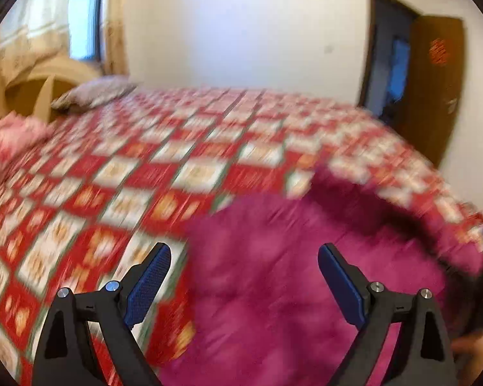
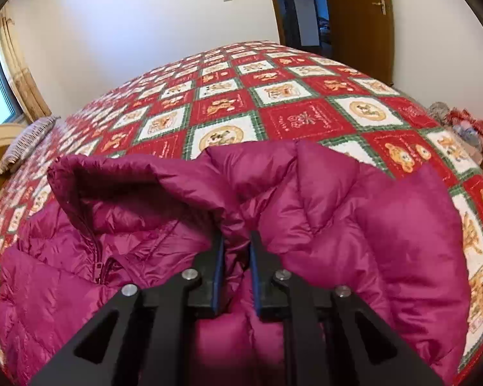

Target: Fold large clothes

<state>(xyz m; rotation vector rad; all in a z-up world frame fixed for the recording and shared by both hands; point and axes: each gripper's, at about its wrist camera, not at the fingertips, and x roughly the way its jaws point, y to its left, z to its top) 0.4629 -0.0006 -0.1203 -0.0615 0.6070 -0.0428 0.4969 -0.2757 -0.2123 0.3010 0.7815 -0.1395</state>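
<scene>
A magenta puffer jacket lies on a bed covered by a red, white and green patchwork quilt. In the right wrist view my right gripper is shut on a bunched fold of the jacket near its collar, with the zipper to the left. The left wrist view is blurred by motion. There my left gripper stands wide open above the jacket, with nothing between its blue pads. The jacket's lower part is hidden below both frames.
A grey pillow and a pink one lie by the wooden headboard at the left. A window with curtains is behind it. An open brown door stands past the bed's far corner. Clutter sits at the right.
</scene>
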